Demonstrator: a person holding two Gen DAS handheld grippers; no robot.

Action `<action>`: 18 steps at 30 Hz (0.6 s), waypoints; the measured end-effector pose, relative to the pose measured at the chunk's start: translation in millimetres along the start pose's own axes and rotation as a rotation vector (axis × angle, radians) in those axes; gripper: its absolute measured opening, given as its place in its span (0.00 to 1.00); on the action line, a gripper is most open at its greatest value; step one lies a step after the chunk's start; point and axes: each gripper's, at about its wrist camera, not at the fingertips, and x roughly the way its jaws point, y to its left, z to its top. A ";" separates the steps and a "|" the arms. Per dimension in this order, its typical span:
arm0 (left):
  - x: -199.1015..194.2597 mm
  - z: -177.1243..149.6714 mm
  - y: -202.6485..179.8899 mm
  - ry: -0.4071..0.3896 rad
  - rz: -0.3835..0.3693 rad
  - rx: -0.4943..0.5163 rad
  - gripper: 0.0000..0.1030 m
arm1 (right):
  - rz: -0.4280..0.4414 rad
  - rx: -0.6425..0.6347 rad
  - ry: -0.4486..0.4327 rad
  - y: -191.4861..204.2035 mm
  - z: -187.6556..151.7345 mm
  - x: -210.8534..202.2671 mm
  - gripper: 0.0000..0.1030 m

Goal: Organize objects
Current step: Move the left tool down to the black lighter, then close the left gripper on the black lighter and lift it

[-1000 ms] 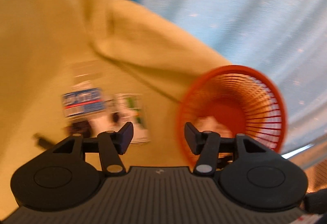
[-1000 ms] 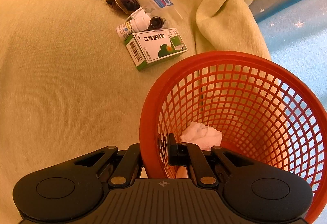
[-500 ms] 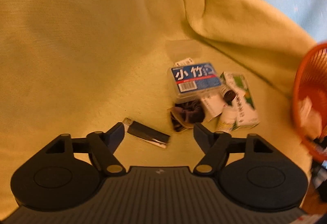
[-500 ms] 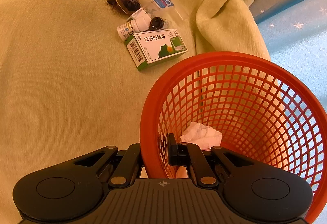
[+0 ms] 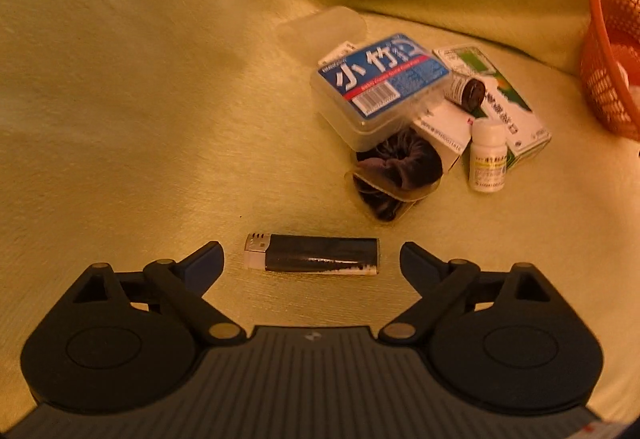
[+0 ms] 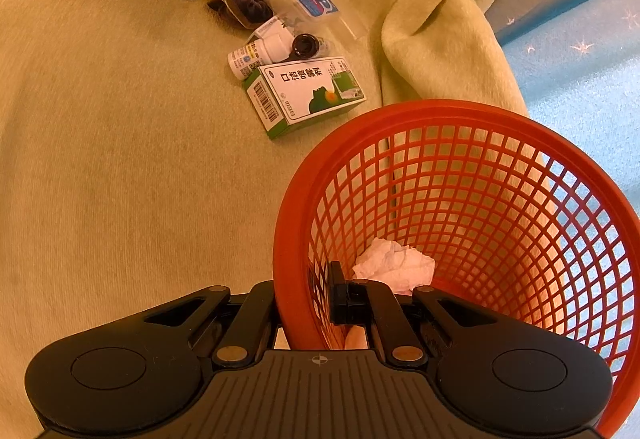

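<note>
Left gripper point(image 5: 311, 258) nearer, astride lighter point(image 5: 316, 254) (untouched)

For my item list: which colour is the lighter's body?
Black, with a silver metal top; the lighter shows best in the left wrist view.

**Yellow-green blanket & what's on it**

Fuzzy yellow-green blanket point(image 5: 120, 79) as surface, bunched into folds toward far right. Black lighter point(image 5: 312, 253) flat, apart from main pile. Clustered w/ each other: clear box w/ blue label point(image 5: 380, 87), dark velvet scrunchie point(image 5: 396, 169) at its near edge, white pill bottle point(image 5: 489, 155) lying down, brown vial point(image 5: 468, 91), green-white carton point(image 6: 306, 95). Orange mesh basket point(image 6: 460, 119) near carton, crumpled tissue point(image 6: 394, 265) inside.
</note>
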 end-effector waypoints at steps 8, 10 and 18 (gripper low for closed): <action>16.5 -0.5 6.1 0.022 -0.028 -0.019 0.90 | 0.000 -0.001 0.001 -0.6 -0.1 -0.3 0.03; 18.5 -0.6 6.4 0.026 -0.034 -0.018 0.90 | -0.001 -0.002 0.000 -0.8 -0.5 -0.3 0.03; 21.9 1.1 8.8 0.035 -0.041 -0.046 0.77 | -0.002 0.001 0.003 1.0 -0.4 -0.2 0.03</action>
